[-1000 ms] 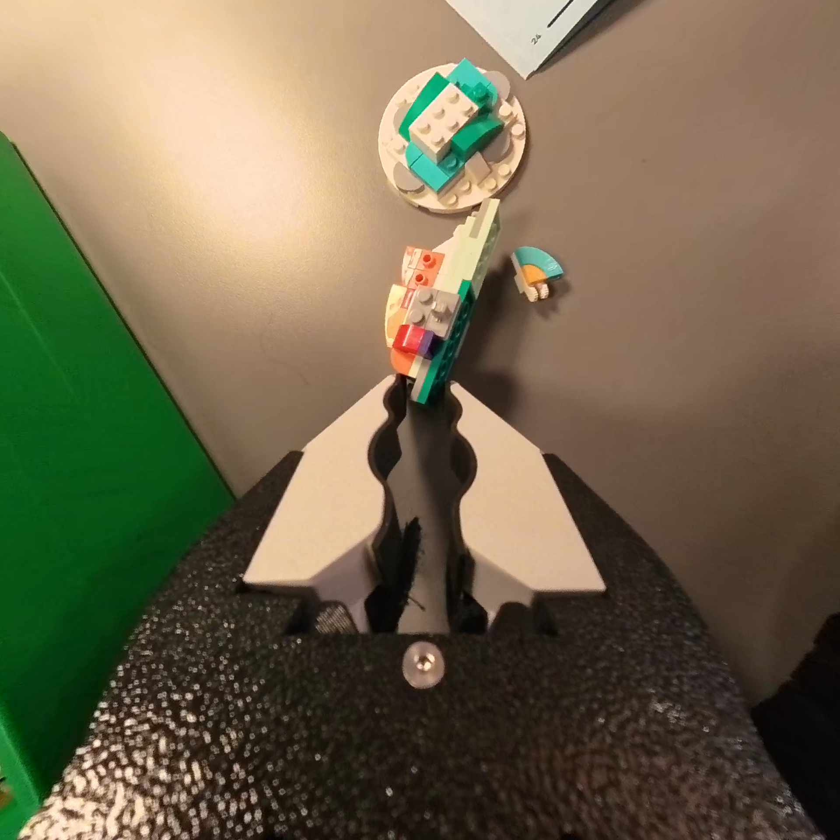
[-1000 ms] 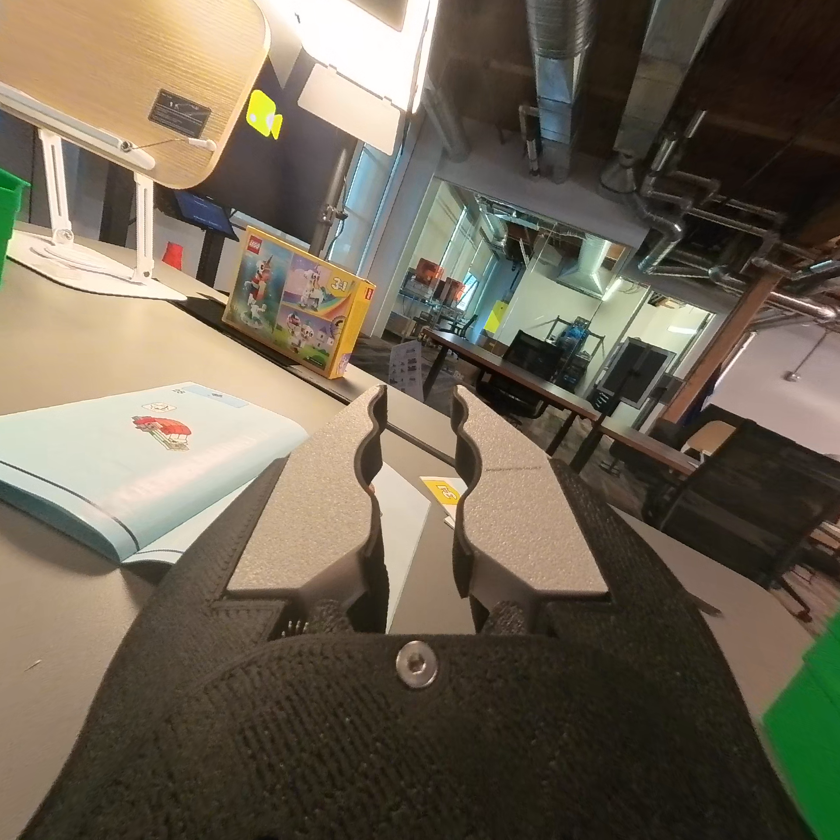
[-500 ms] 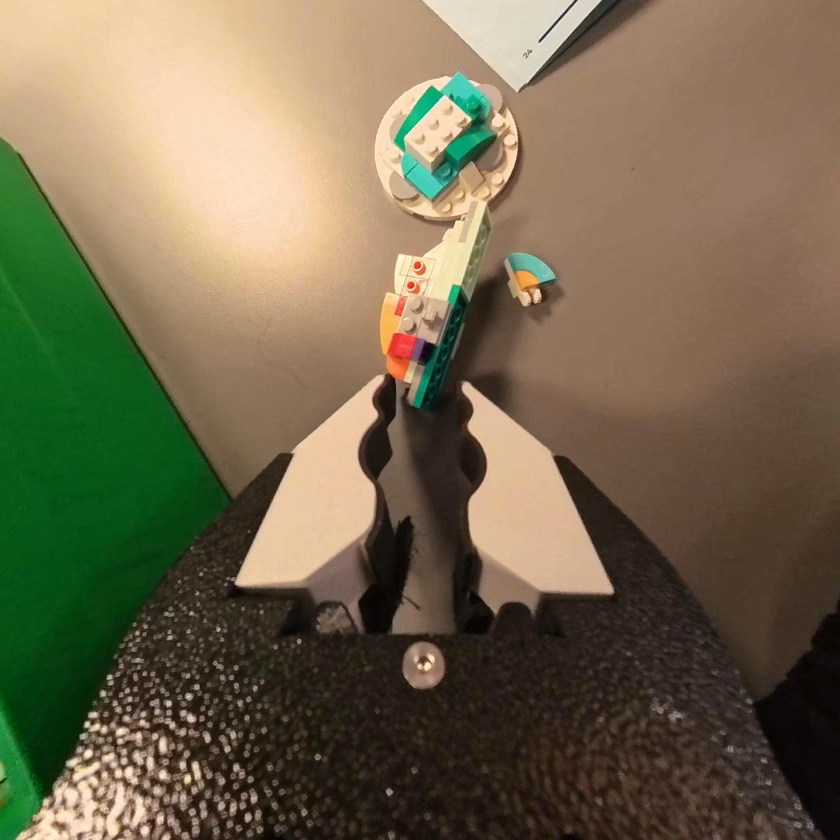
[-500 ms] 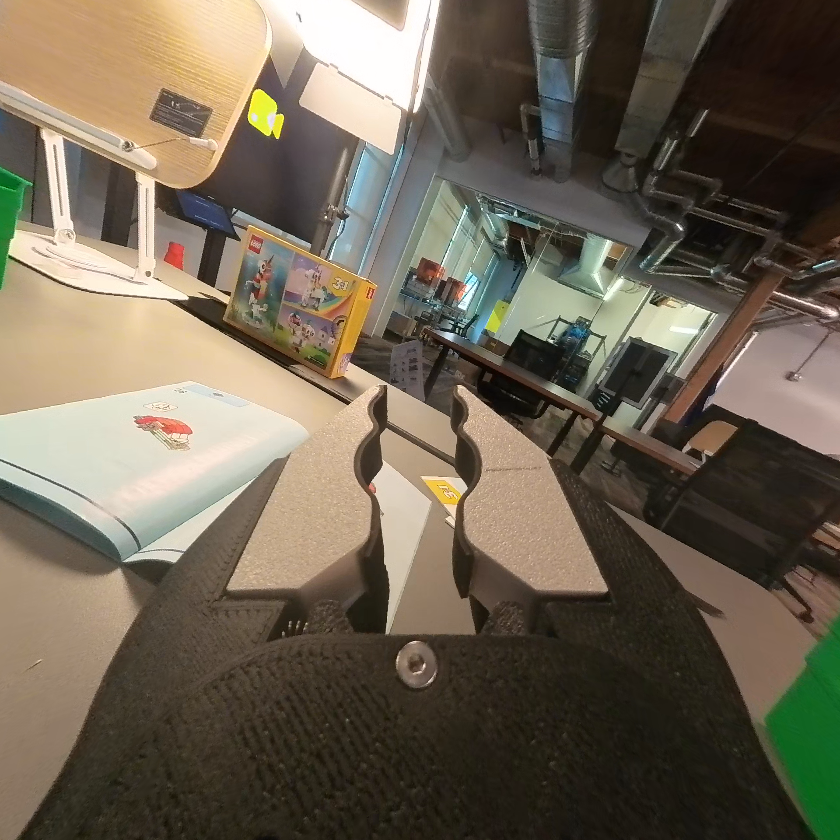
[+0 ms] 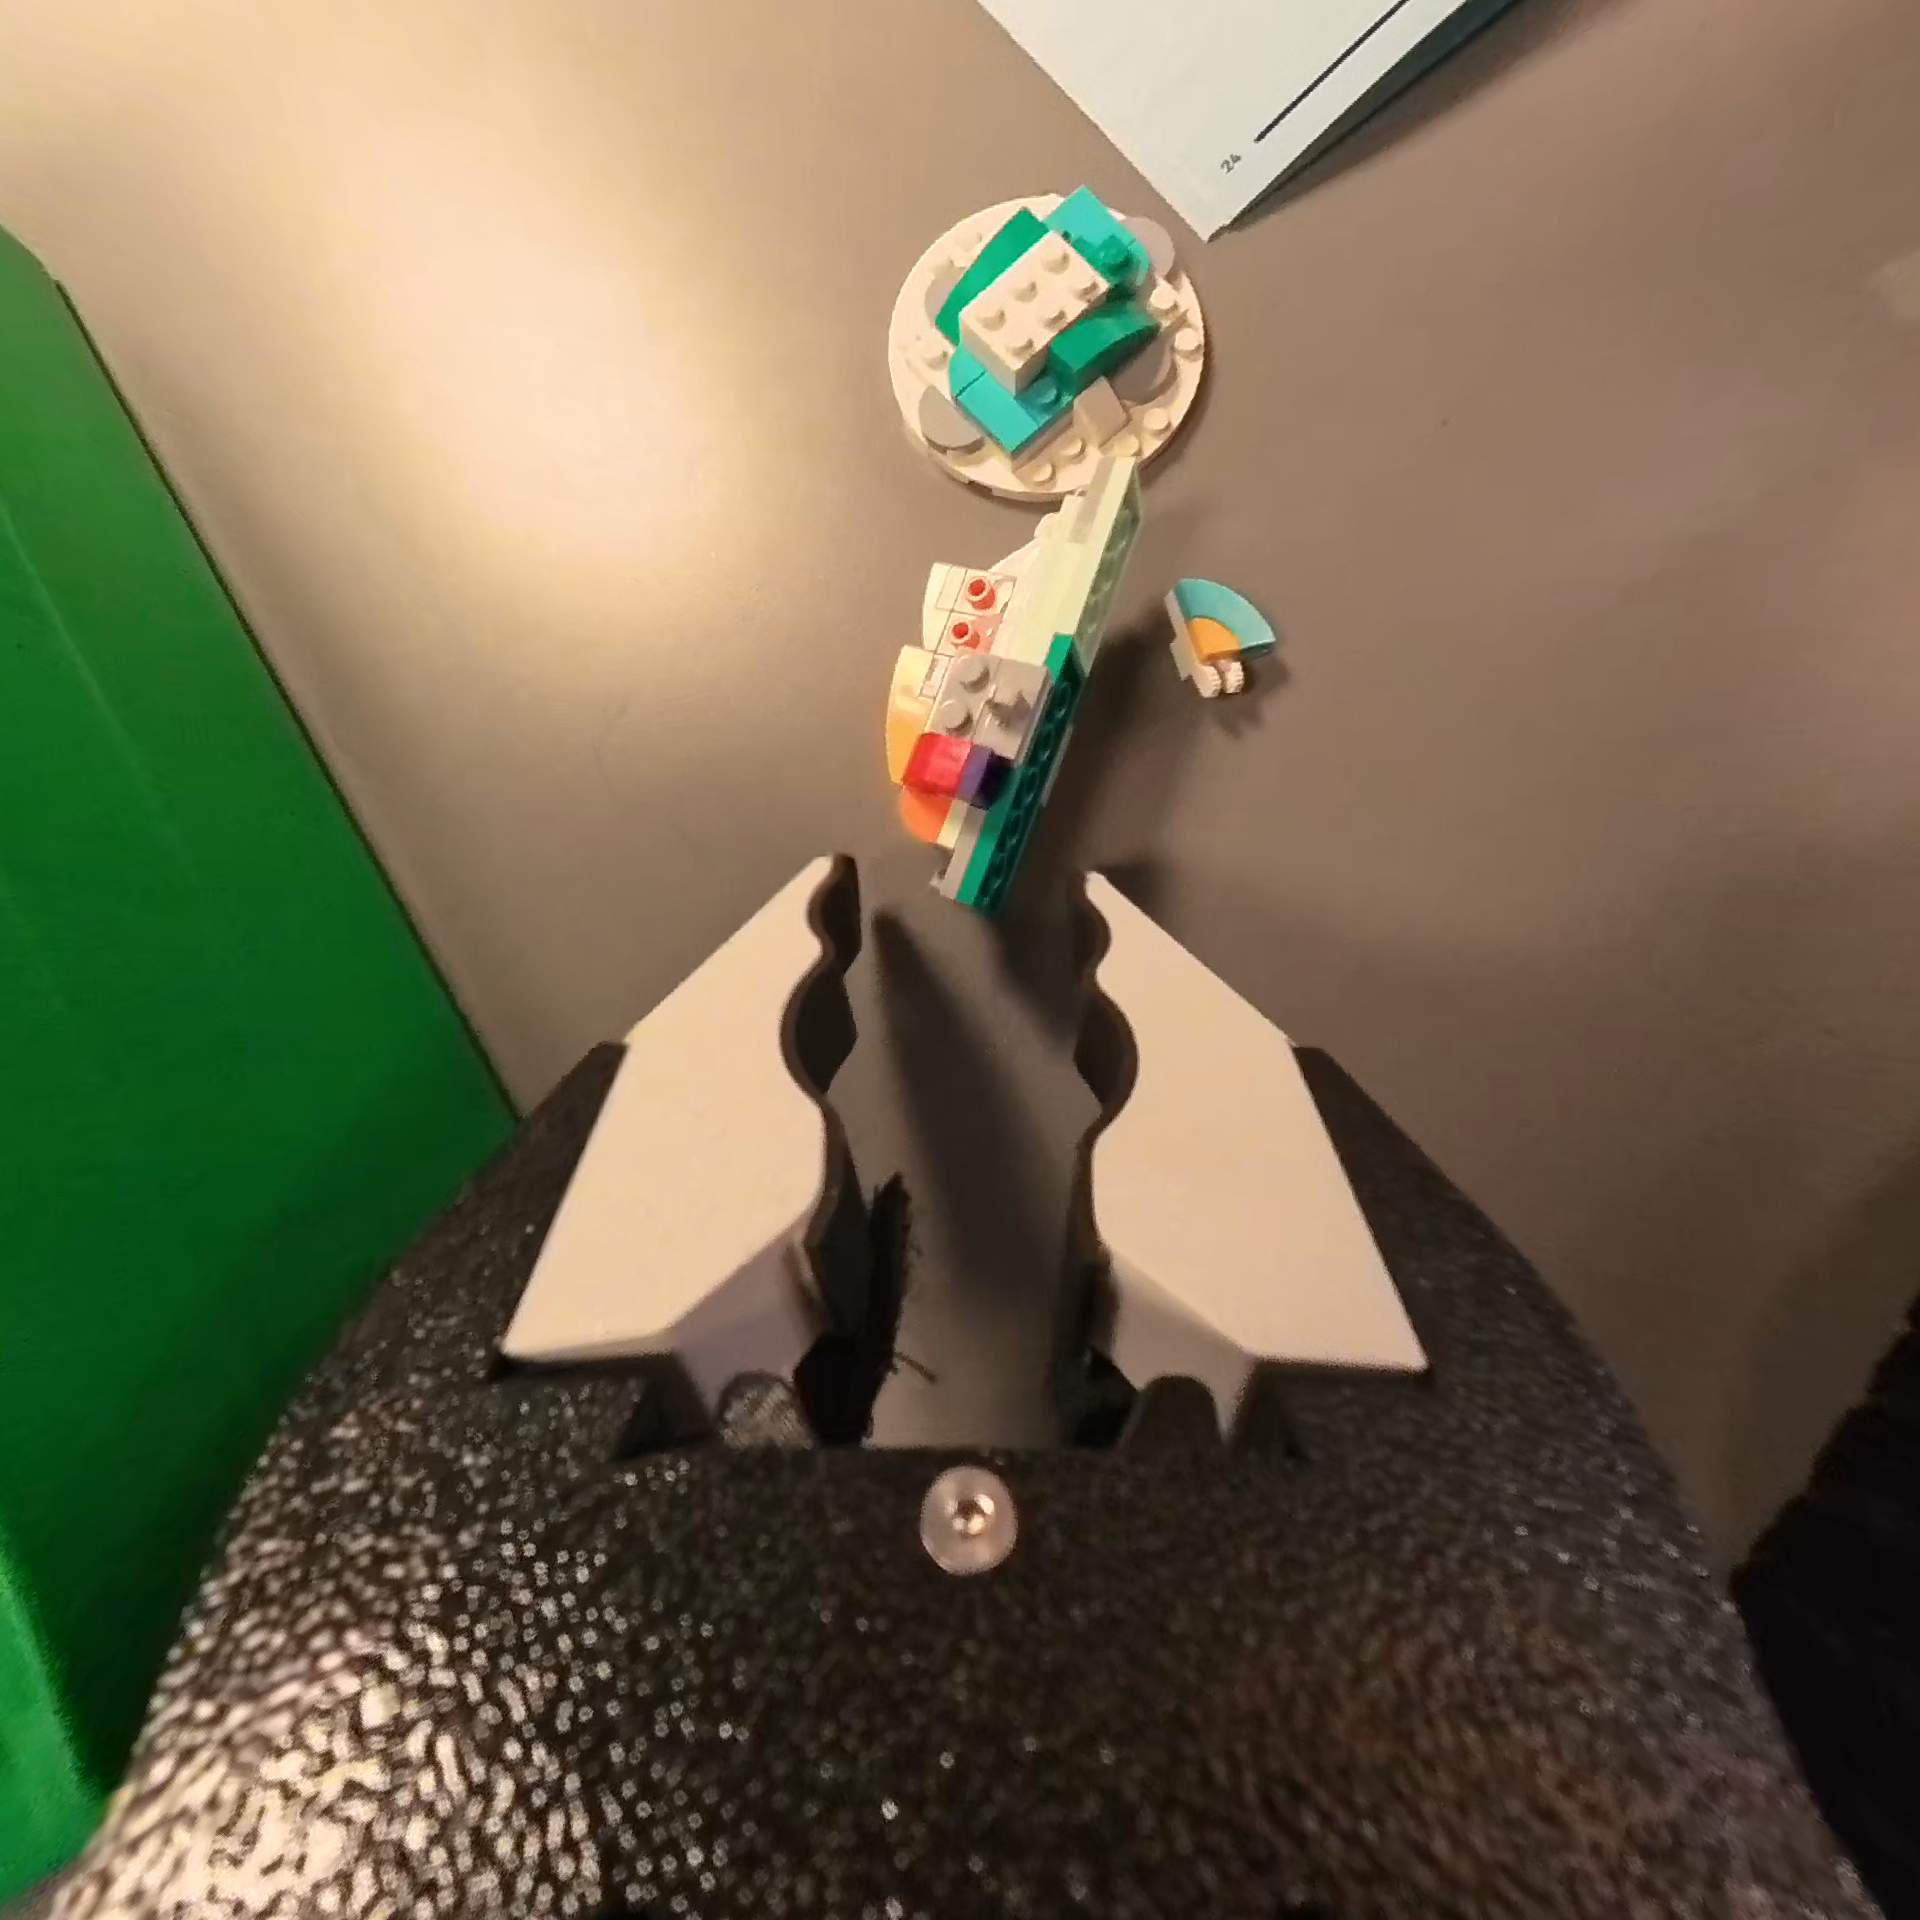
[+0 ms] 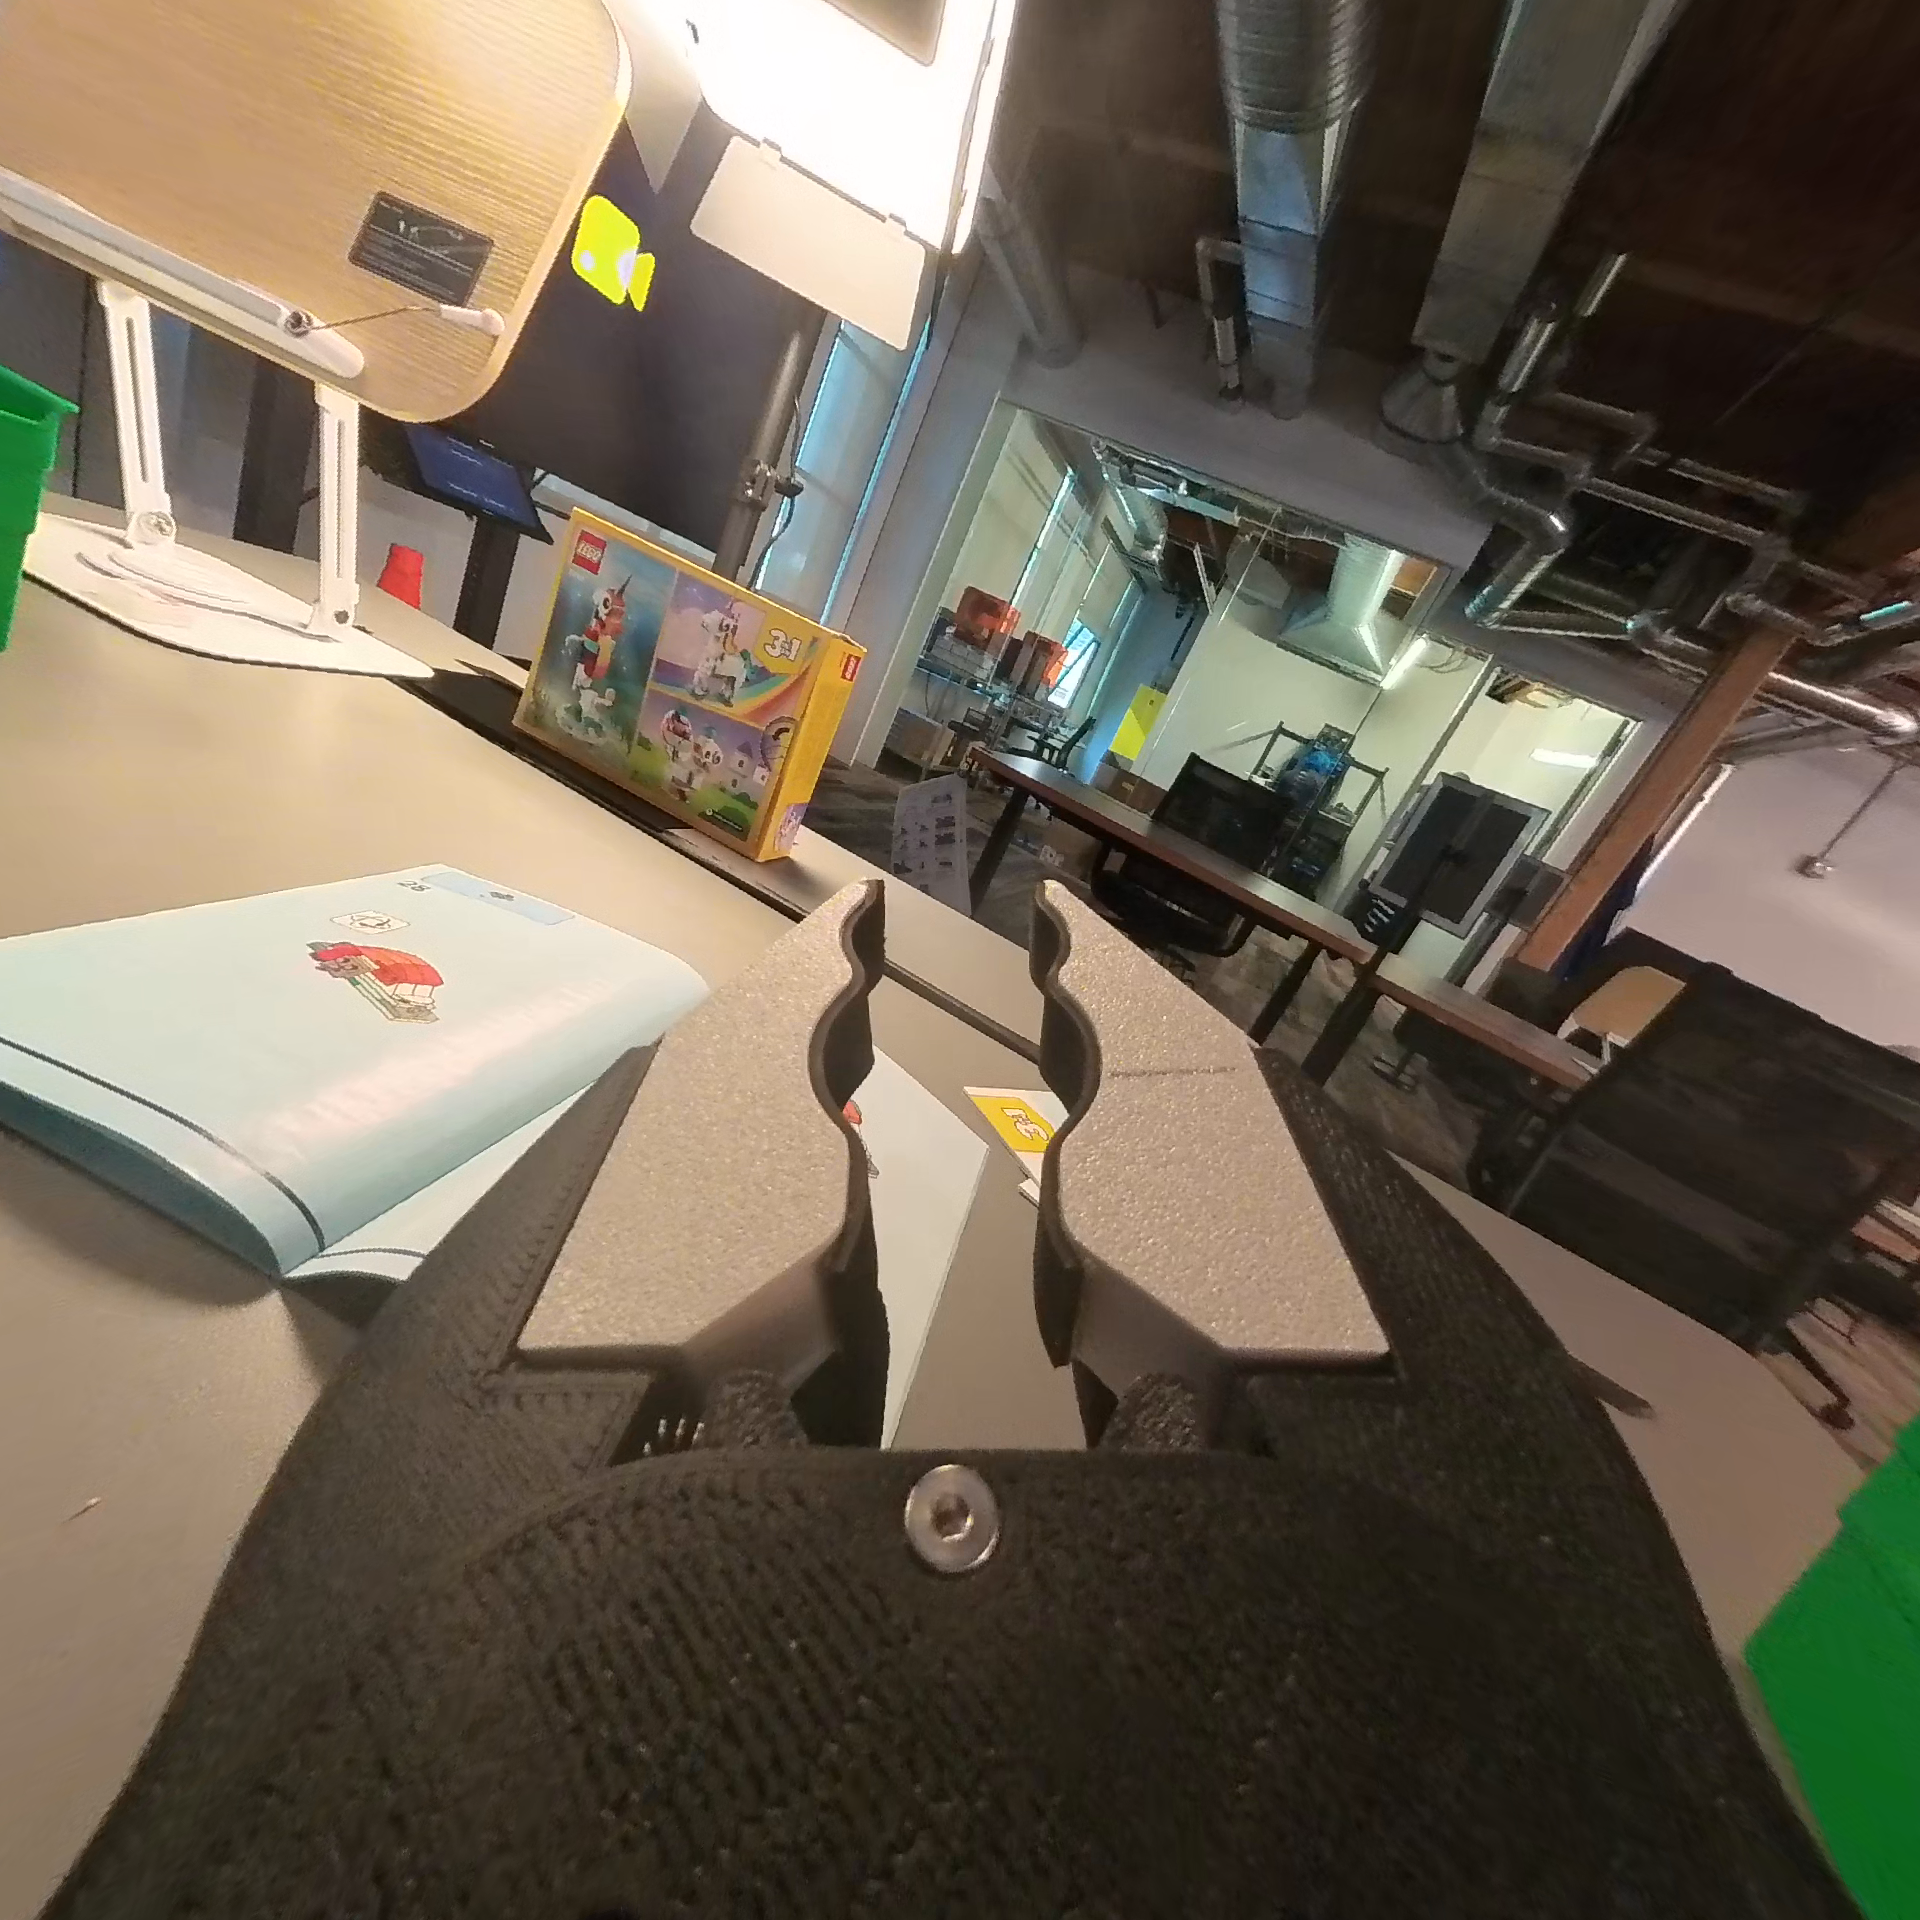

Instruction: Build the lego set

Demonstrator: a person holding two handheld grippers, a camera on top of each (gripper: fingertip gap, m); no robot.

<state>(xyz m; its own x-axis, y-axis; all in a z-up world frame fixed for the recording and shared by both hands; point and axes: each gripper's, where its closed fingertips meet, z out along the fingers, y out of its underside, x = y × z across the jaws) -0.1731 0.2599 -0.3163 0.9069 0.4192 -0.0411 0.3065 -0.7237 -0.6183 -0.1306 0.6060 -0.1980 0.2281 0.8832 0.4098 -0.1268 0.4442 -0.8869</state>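
Observation:
In the left wrist view a multicoloured lego assembly point(image 5: 1003, 717) of pale green, teal, grey, red and orange bricks stands tilted on the grey table, just beyond my left gripper point(image 5: 971, 883). The jaws are open and stand apart on either side of its lower end, not gripping it. Beyond it sits a round white plate build point(image 5: 1049, 343) with teal and white bricks on top. A small teal and orange quarter-round piece point(image 5: 1221, 639) lies to the right. My right gripper point(image 6: 961, 904) is open and empty, low over the table and pointing out towards the room.
A green bin point(image 5: 156, 831) stands close on the left. A pale blue instruction booklet point(image 5: 1247, 83) lies at the far edge and shows open in the right wrist view point(image 6: 312, 1039). A yellow lego box point(image 6: 686, 717), a wooden-topped stand point(image 6: 260, 177) and another green bin point(image 6: 1849, 1621) are nearby. Across from one pair of fingers to the other is roughly 35 cm.
My left gripper's jaws have opened and let go of the lego assembly, which now stands free on the table. The right gripper has not moved.

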